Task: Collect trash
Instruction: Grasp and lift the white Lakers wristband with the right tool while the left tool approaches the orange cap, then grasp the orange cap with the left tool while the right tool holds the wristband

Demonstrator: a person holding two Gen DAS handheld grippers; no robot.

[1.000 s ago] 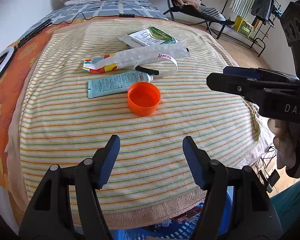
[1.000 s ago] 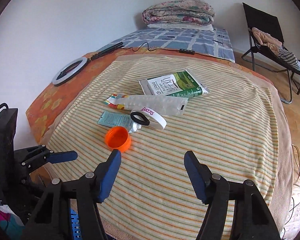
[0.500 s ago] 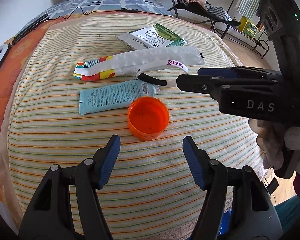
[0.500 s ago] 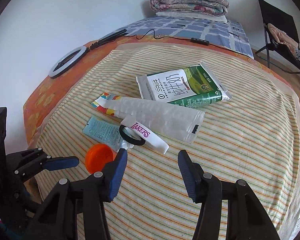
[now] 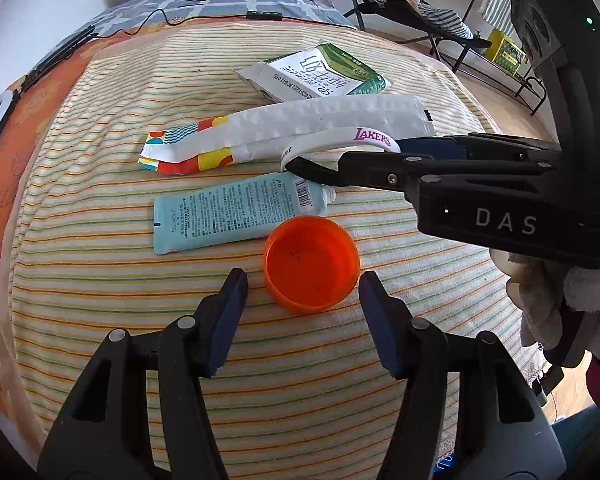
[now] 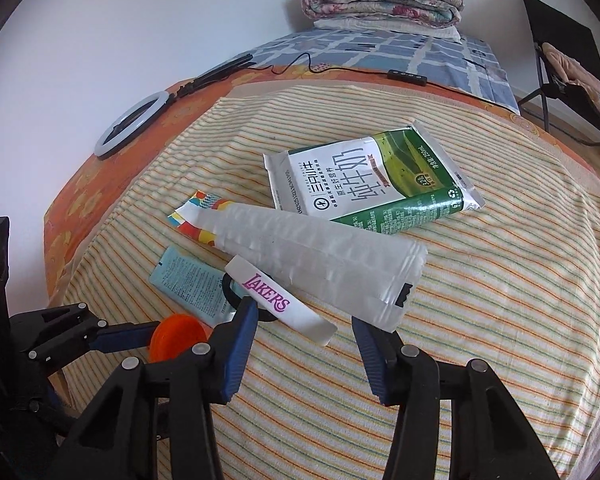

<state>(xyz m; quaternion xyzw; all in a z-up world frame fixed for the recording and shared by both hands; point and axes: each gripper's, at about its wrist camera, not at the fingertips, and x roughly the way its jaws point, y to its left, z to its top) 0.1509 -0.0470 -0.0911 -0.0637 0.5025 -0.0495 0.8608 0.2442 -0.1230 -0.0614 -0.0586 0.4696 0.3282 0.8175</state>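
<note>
Trash lies on a striped towel (image 5: 140, 320). An orange cap (image 5: 311, 264) sits open side up, and its near half lies between the fingertips of my left gripper (image 5: 303, 284). Those jaws are closing, with a gap still showing on each side of the cap. Behind it lie a pale blue cream tube (image 5: 236, 212), a white wrapper with a colourful end (image 5: 300, 128) and a flattened green-and-white milk carton (image 5: 320, 76). My right gripper (image 6: 304, 320) straddles the near end of a white Lakers wristband (image 6: 276, 300). Its jaws are closing and the pads stand clear of the band.
A ring light (image 6: 130, 124) and a black cable with a remote (image 6: 406, 76) lie on the orange sheet behind the towel. A folded quilt (image 6: 384, 0) sits at the far end of the bed. A black folding chair (image 6: 560, 60) stands on the floor to the right.
Both grippers moved forward and down toward the trash. The cap now lies between the left fingertips and the wristband's end between the right ones. Both pairs of jaws have narrowed.
</note>
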